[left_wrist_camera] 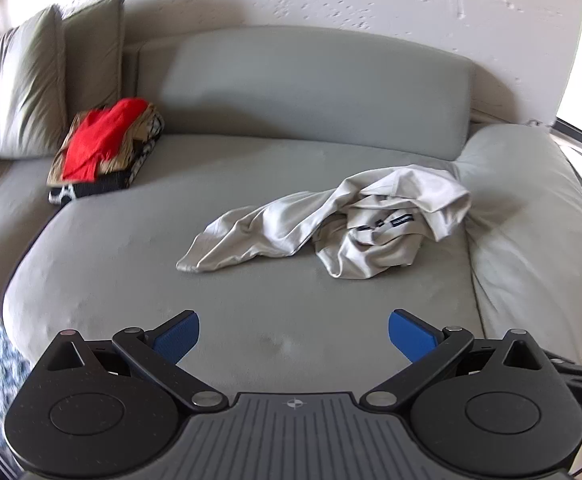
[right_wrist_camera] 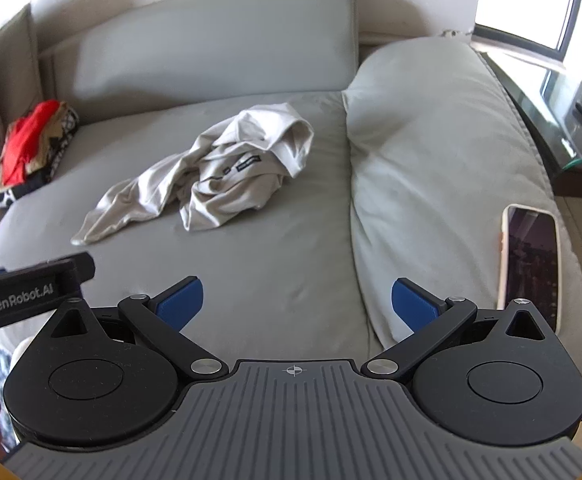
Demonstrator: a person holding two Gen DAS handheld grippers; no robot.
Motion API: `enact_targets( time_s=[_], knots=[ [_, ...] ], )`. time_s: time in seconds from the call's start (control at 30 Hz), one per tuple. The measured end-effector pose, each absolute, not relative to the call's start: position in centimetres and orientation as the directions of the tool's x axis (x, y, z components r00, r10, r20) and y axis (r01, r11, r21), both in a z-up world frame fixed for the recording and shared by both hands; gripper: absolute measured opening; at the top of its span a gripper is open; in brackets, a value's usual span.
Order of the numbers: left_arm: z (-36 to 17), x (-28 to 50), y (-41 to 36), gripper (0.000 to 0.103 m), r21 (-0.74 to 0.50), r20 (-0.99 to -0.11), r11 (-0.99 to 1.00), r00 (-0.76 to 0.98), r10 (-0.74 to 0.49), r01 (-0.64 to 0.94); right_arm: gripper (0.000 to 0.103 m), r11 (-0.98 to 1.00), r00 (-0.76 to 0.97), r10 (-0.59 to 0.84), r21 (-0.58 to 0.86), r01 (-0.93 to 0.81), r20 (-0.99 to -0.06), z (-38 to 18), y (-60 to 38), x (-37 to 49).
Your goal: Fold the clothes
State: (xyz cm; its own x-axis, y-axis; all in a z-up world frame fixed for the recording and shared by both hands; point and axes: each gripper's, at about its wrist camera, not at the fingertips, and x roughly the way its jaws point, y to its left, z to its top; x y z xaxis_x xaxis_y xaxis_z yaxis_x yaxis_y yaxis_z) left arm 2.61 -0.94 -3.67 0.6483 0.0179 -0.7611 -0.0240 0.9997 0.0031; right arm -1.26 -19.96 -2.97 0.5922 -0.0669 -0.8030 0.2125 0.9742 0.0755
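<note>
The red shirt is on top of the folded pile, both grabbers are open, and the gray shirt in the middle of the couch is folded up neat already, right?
Almost. The gray shirt is not folded: the right wrist view shows it crumpled on the couch. The red shirt does top the pile, and the left gripper and right gripper are open.

Bright daylight from blown-out window (right_wrist_camera: 531, 4), fisheye-bent edges, slight blur

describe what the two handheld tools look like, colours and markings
Both match: the left tool and right tool have blue ribbed fingertip pads on black linkage arms with silver pivot pins, two round black housings and a grey ribbed centre plate bearing a small crosshair mark. The left tool's black side bar reads GenRobot.AI.
</note>
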Motion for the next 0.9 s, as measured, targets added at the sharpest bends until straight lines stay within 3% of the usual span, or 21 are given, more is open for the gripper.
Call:
enact_targets(
  time_s=[0.2,0.47,0.67,0.83,0.9],
  knots=[
    [-5.5,4.3,-0.4,0.102,-0.022,-0.75,0.999,0.661,0.005,-0.033,0.103,0.964,0.607,-0.094,0.082,0.255,-0.789,-4.9,-21.5,1.1],
    [-7.7,8.2,-0.4,0.102,-0.045,-0.724,0.999,0.69,-0.019,-0.02,0.103,0.951,0.725,-0.146,0.107,0.291,-0.673,-7.0,-24.6,6.1],
    [-10.5,12.2,-0.9,0.102,-0.088,-0.73,0.996,0.681,-0.056,-0.013,0.101,0.964,0.706,-0.123,0.085,0.253,-0.698,-10.3,-26.2,11.0],
    [-13.1,14.9,-1.8,0.102,-0.057,-0.746,0.998,0.666,-0.024,-0.027,0.081,0.981,0.71,-0.067,0.083,0.174,-0.701,-13.0,-27.0,14.2],
    [-13.7,15.4,-2.0,0.102,-0.064,-0.739,0.998,0.672,-0.04,-0.012,0.064,0.988,0.715,-0.042,0.077,0.134,-0.698,-13.9,-27.1,15.5]
  ],
)
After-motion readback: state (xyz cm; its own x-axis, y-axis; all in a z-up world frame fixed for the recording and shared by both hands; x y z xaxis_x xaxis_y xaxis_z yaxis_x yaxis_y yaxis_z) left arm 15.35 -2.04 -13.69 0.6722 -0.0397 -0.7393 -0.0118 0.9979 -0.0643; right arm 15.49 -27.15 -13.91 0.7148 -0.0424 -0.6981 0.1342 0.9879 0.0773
